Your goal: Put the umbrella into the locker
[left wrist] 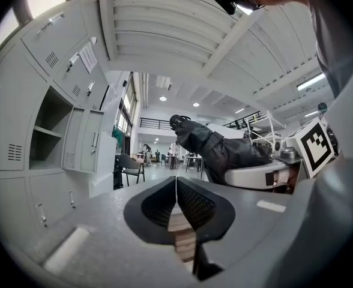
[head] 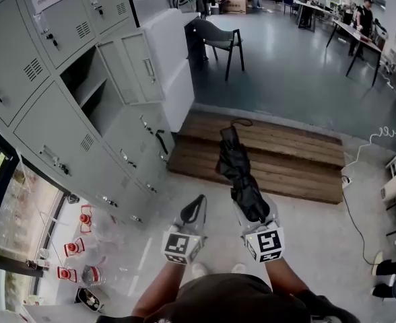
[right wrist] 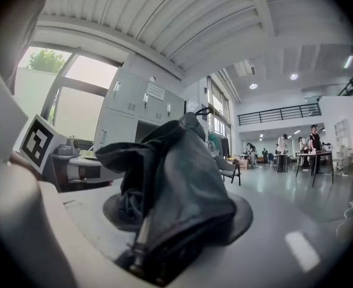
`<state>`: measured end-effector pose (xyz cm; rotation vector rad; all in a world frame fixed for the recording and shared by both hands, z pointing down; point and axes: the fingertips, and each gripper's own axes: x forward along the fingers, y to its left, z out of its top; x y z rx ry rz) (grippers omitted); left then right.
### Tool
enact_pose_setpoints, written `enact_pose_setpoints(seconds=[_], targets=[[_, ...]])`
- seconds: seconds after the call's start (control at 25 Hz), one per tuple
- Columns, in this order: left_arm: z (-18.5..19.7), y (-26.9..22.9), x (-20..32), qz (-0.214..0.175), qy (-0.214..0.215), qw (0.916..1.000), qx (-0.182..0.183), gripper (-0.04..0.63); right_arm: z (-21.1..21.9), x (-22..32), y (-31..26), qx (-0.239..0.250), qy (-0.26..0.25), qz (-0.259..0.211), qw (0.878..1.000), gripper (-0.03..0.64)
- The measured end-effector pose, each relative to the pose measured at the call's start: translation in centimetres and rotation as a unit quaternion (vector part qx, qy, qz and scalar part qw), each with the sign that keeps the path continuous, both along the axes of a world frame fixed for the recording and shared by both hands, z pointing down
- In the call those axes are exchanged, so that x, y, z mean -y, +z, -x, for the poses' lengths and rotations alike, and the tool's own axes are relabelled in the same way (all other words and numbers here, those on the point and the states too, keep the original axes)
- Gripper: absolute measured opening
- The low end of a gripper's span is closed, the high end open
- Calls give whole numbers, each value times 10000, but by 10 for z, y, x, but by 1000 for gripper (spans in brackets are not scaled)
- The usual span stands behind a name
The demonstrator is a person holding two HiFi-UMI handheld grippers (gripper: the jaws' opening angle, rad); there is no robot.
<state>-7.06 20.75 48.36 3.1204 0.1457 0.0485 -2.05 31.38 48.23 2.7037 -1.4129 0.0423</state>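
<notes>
A black folded umbrella (head: 240,173) sticks forward and level from my right gripper (head: 254,212), which is shut on its lower end. In the right gripper view the crumpled umbrella fabric (right wrist: 173,179) fills the space between the jaws of the right gripper (right wrist: 178,216). My left gripper (head: 195,209) is beside it on the left, shut and holding nothing; its fingertips (left wrist: 176,185) meet. The grey locker bank (head: 56,133) stands on the left. One compartment (head: 87,89) is open, dark inside with a shelf, and its door (head: 141,66) is swung outward. The umbrella (left wrist: 215,152) also shows in the left gripper view.
A low wooden platform (head: 289,160) lies on the floor ahead. Further back stands a black chair (head: 221,40), with tables and people (head: 356,19) beyond it. Cables (head: 359,180) trail on the floor at right. Red-and-white items (head: 77,247) sit low on the left.
</notes>
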Motion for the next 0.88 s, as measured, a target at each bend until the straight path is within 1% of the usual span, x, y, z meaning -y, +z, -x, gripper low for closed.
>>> enact_pose_setpoints(seconds=[0.16, 0.28, 0.44, 0.6, 0.88], targets=[[2, -1, 6, 1, -5, 10000, -22, 5, 2, 6, -10, 92, -78, -296, 9995, 233], [3, -1, 11, 9, -17, 10000, -34, 5, 2, 12, -15, 92, -141, -400, 9991, 233], [7, -3, 19, 25, -61, 10000, -61, 5, 3, 20, -18, 141, -187, -412, 9989, 233], [13, -7, 29, 42, -68, 9998, -171, 5, 10, 29, -18, 100, -172, -346, 9992, 233], [27, -5, 59, 2, -21, 9998, -185, 5, 21, 56, -13, 134, -99, -309, 9994, 233]])
